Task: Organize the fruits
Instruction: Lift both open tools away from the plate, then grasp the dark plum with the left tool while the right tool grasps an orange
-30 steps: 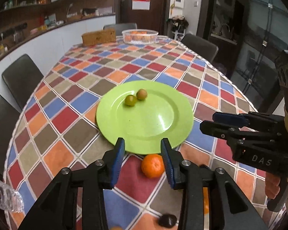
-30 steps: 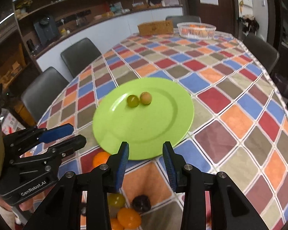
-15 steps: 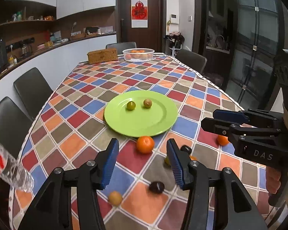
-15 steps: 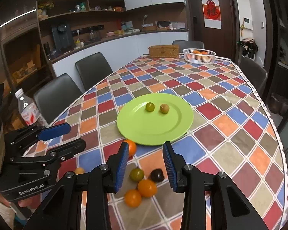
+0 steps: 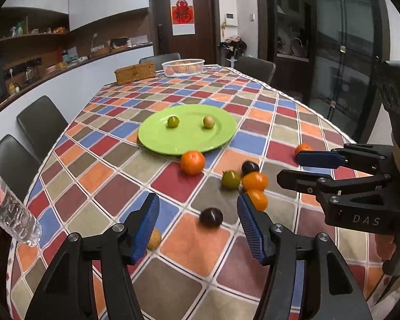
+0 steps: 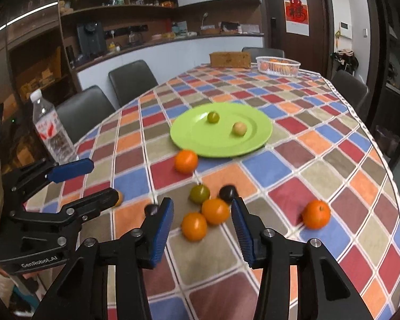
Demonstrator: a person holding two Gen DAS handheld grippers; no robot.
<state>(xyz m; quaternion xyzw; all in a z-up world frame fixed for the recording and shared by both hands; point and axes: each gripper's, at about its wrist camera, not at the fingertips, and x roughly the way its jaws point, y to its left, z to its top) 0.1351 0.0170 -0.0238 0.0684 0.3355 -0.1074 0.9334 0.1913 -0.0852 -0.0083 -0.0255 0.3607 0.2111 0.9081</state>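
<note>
A green plate on the checked tablecloth holds a green fruit and a tan fruit. In front of it lie an orange, a green tomato, two orange tomatoes, dark plums and another orange. My left gripper is open and empty, above the near plum. My right gripper is open and empty, just before the orange tomatoes. Each gripper also shows in the other's view.
A water bottle stands at the table's left edge. A white basket of oranges and a woven box sit at the far end. Dark chairs surround the table. A small tan fruit lies by my left finger.
Both grippers have drawn back and up from the plate, so the loose fruits in front of it have come into view. Both stay open and empty.
</note>
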